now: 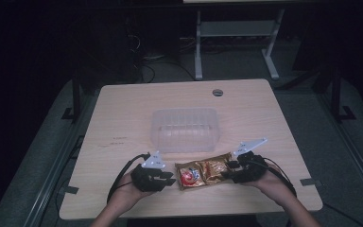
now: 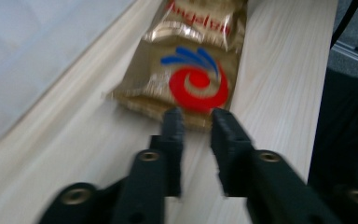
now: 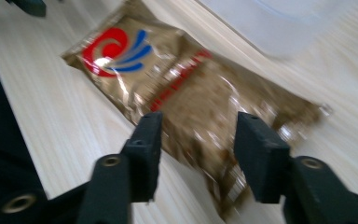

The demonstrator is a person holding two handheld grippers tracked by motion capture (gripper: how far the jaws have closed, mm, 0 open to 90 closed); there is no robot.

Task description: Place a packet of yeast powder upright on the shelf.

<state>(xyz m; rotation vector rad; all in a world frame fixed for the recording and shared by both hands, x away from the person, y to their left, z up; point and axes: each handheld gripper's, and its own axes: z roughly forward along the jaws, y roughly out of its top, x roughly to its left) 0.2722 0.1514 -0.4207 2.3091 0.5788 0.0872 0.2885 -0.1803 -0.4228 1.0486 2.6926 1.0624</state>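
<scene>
The snack packet (image 1: 203,173) is crinkled foil with a glossy gold finish that catches the light, printed with a red swirl and blue strokes. The counter (image 1: 123,123) is pale wood with fine straight grain and a smooth, matt surface. The box (image 1: 185,129) is translucent, cloudy plastic with ribbed walls. Both the left gripper (image 2: 195,116) and right gripper (image 3: 198,126) look like matt black plastic, set with brassy metal eyelets.

Red lettering resembling "Angelaia" is partly legible on the gold packet (image 2: 193,60), above its red-and-blue swirl logo.
</scene>
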